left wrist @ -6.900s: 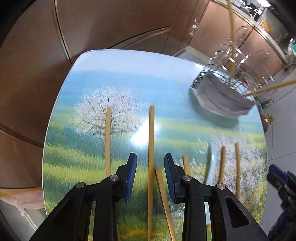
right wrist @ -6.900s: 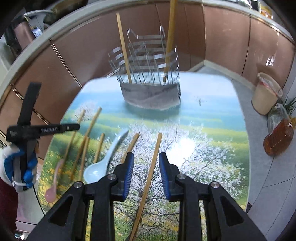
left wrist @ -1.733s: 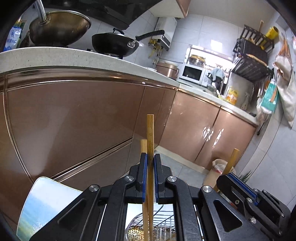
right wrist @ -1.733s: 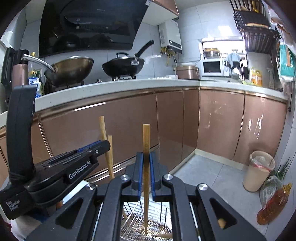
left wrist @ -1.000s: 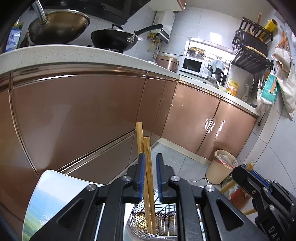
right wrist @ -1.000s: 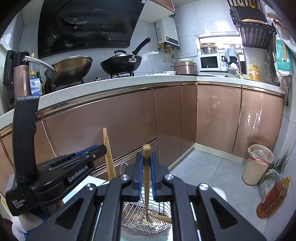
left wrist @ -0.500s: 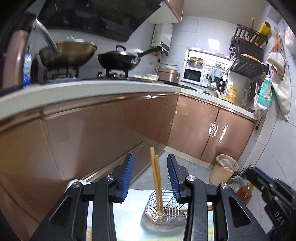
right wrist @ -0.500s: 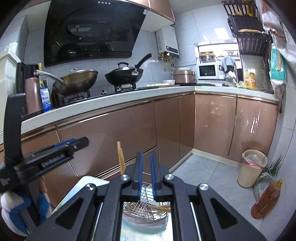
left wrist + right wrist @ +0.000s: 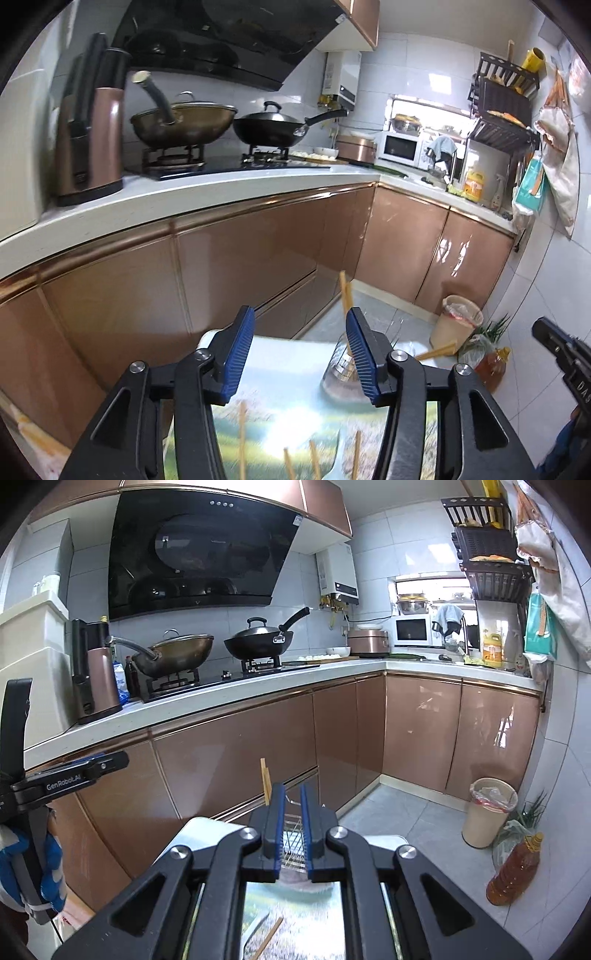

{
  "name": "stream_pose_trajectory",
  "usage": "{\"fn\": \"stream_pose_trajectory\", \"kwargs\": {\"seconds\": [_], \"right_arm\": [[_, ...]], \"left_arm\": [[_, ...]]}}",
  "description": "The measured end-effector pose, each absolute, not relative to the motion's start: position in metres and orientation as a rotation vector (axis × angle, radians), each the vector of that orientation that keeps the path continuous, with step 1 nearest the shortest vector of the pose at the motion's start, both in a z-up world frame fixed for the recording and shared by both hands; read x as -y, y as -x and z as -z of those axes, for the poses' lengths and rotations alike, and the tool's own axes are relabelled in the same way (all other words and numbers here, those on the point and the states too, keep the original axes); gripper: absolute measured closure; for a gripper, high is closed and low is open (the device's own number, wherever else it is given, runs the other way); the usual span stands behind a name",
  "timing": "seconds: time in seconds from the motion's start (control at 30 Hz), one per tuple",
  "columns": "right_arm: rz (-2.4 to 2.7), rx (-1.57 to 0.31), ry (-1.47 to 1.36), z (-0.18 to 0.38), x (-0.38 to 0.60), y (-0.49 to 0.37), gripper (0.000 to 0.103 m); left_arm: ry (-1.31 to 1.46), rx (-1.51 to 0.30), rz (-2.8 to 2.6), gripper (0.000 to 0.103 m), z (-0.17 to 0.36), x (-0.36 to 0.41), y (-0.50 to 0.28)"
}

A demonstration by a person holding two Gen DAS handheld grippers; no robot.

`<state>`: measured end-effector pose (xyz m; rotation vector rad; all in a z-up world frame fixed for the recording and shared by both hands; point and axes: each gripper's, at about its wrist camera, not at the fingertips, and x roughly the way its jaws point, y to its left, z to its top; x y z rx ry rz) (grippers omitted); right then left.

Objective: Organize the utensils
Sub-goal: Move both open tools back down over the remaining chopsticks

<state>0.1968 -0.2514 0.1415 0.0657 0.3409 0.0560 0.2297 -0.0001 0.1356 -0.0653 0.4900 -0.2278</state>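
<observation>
My left gripper point(image 9: 299, 314) is held above the landscape-print table point(image 9: 288, 406), its jaws opening with nothing between them. Beyond its right finger stands the wire rack point(image 9: 334, 373). Two chopsticks point(image 9: 345, 291) stand upright in it and another chopstick point(image 9: 436, 350) leans out to the right. Several chopsticks point(image 9: 242, 435) and a white spoon point(image 9: 332, 465) still lie on the table. My right gripper point(image 9: 291, 790) is shut to a thin gap and holds nothing. Through that gap the rack point(image 9: 291, 842) shows, with the upright chopsticks point(image 9: 265, 782) just left of it.
Copper cabinet fronts and a white counter with two woks run behind the table. On the floor to the right are a waste bin point(image 9: 487, 812) and an oil bottle point(image 9: 513, 867). A person's blue-and-white gloved hand point(image 9: 48, 871) holds the left tool.
Both grippers have pulled back and up from the rack. The left jaws opened off their chopstick, which stays upright in the rack. The right jaws lost theirs, which lies in the rack.
</observation>
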Motion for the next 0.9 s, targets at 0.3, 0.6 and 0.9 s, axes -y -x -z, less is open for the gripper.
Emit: {"fn": "stream_pose_trajectory", "kwargs": {"seconds": [0.3,0.6,0.9], "right_arm": [[-0.084,-0.391,-0.029,-0.133,0.234,-0.165,0.086],[-0.107,-0.441,-0.030,-0.117,0.229,-0.169,0.086],[-0.161,-0.589,-0.025,-0.075,0.217,-0.203,0.086]], "left_arm": [[-0.019,-0.553,0.178,0.052,-0.122,-0.015,-0.199],[0.001,-0.641,0.163,0.052,-0.092,-0.028,-0.206],[0.010,-0.808,0.153,0.052,-0.039,-0.034,-0.239]]}}
